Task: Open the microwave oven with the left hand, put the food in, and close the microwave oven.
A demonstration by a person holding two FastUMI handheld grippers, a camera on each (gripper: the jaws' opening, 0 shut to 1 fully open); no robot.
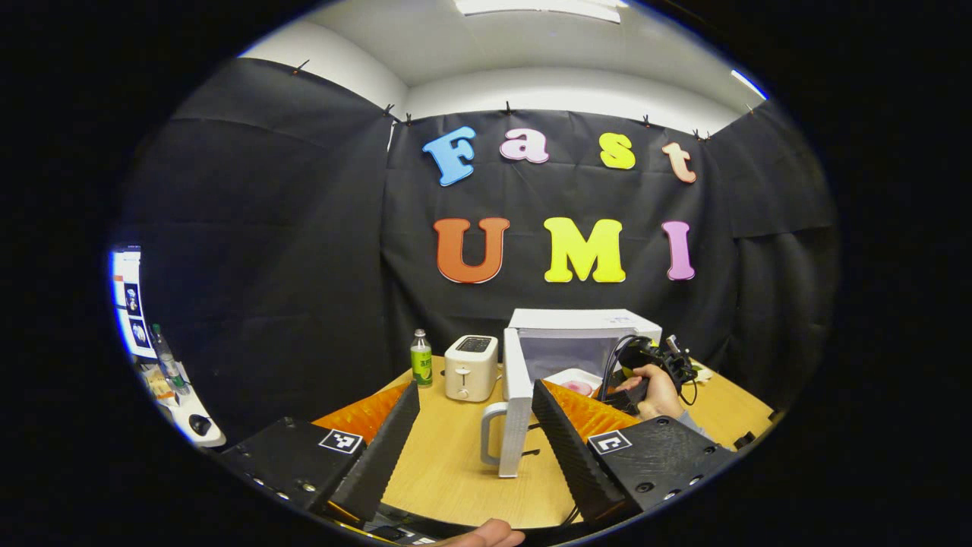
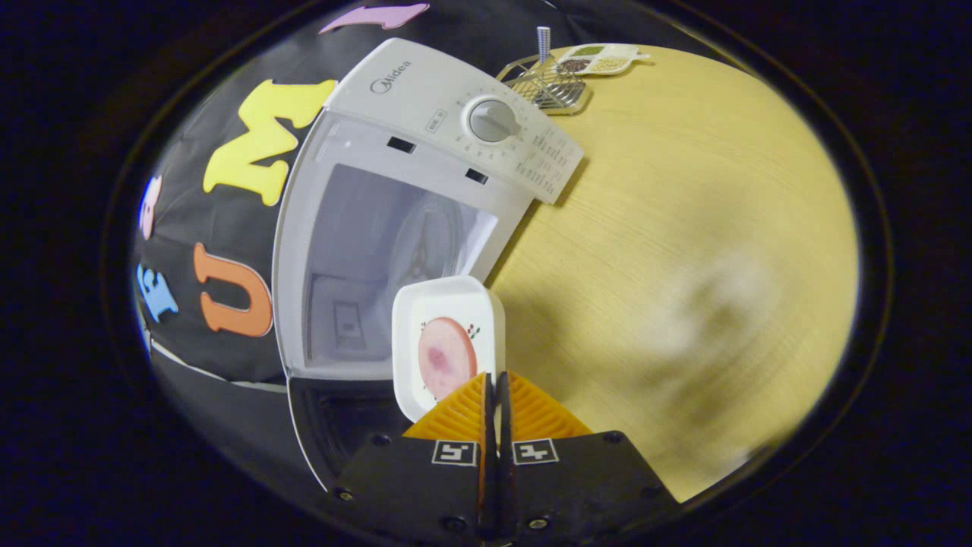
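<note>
1. White dish (image 2: 446, 343): square with rounded corners and a raised rim, carrying a flat pink round of food (image 2: 446, 357); held at the mouth of the open microwave oven (image 2: 395, 228), near edge pinched between the fingers of the right gripper (image 2: 493, 395), which press flat together on that rim.
2. Probably light and rigid, with a glossy, slick-looking surface; likely to tip or slide out of an edge-only pinch, so worth keeping level. Food loose on the dish, judged free to slip if tilted.
3. Best hold: the raised rim, as now; a deeper bite on it would seem steadier.
4. Cavity: smooth pale walls, boxy. Control strip beside it with a round knob (image 2: 492, 120), hard plastic.
5. Door (image 1: 516, 403) swung wide in the left gripper view, seen nearly edge-on; stiff white panel with a looped bar handle (image 1: 490, 433), the natural place to take hold for closing. Probably a light swing on its hinge.
6. Left gripper (image 1: 474, 433) spread wide, grasping nothing, with ribbed wedge-shaped fingers (image 1: 380, 448) either side of the handle and apart from it.
7. Table (image 2: 683, 228): pale wood grain, matte, round edge.
8. Further out in the left gripper view: white toaster (image 1: 471, 368) and green bottle (image 1: 421, 358) standing beside the oven. In the right gripper view: a wire rack (image 2: 548, 85) and a divided tray (image 2: 600, 59) beyond it.
</note>
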